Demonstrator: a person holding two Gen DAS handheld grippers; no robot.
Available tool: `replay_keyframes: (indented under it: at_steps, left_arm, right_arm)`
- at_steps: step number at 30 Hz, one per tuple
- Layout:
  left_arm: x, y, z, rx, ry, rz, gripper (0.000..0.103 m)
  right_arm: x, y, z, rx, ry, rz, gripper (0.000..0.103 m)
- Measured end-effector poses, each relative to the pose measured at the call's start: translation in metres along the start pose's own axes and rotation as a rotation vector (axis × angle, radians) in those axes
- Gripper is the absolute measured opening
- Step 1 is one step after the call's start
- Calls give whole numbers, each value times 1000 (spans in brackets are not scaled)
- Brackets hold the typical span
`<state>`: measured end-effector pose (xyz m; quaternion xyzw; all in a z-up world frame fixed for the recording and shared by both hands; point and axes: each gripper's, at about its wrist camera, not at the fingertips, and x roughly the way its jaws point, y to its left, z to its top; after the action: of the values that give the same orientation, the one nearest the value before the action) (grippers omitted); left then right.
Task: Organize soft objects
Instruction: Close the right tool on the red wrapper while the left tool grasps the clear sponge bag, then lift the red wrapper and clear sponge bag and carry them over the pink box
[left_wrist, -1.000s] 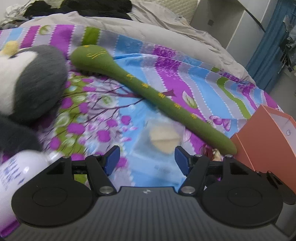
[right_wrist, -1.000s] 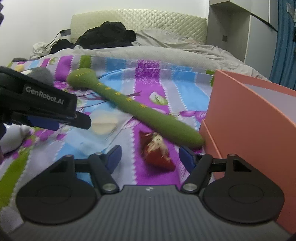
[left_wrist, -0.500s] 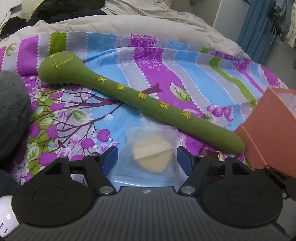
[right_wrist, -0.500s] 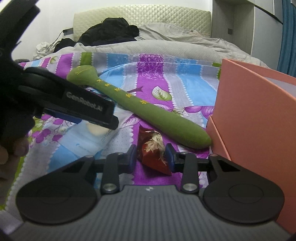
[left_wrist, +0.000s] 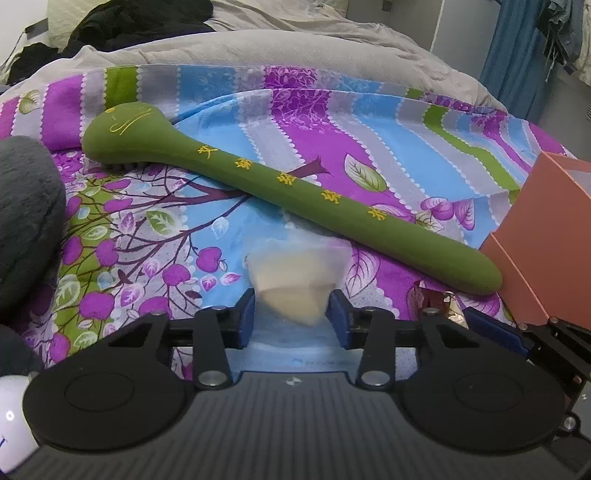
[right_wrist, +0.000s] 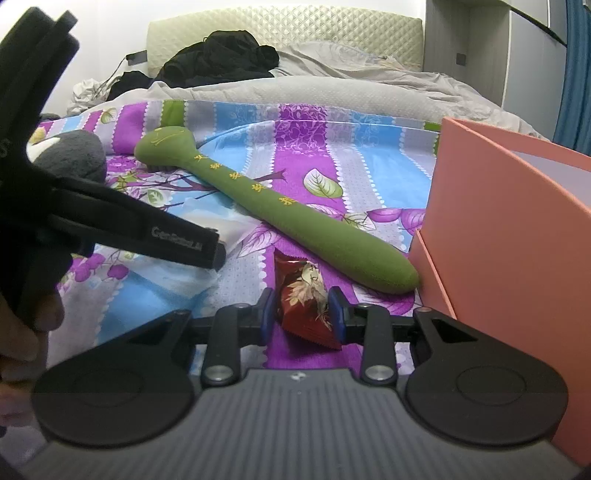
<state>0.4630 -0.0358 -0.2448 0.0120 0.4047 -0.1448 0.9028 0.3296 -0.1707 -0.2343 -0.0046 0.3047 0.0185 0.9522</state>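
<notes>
My left gripper (left_wrist: 291, 314) is closing on a clear packet with a cream puff (left_wrist: 291, 280) inside; the packet buckles upward between the blue pads (left_wrist: 246, 317). My right gripper (right_wrist: 301, 314) is shut on a red snack packet (right_wrist: 303, 295), which lies on the bedspread. A long green plush stick (left_wrist: 295, 184) lies diagonally just beyond both, its thin end against an orange box (left_wrist: 546, 236). In the right wrist view the left gripper's fingers (right_wrist: 184, 243) reach in from the left, and the green plush stick (right_wrist: 295, 221) and orange box (right_wrist: 509, 221) show too.
A grey plush toy (left_wrist: 26, 221) sits at the left, and a white bottle (left_wrist: 11, 417) pokes in at the lower left corner. The colourful bedspread (left_wrist: 369, 122) covers the bed, with a grey duvet (right_wrist: 332, 88) and dark clothes (right_wrist: 221, 55) behind.
The left gripper came forward over the puff packet and closed on it, crumpling it. The right gripper closed on the red snack packet and has stayed in place since.
</notes>
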Motion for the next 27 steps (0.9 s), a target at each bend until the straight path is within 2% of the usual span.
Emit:
replay_keyframes:
  at_steps: [12,27]
  left_arm:
    - [-47,3,-11,-63,-10,12,42]
    - [-153,-1,-53,-133,-12,-11,42]
  right_arm:
    - [-39,2,2,-12,-10,13,34]
    - [-127,8,-8,-1,51,94,34]
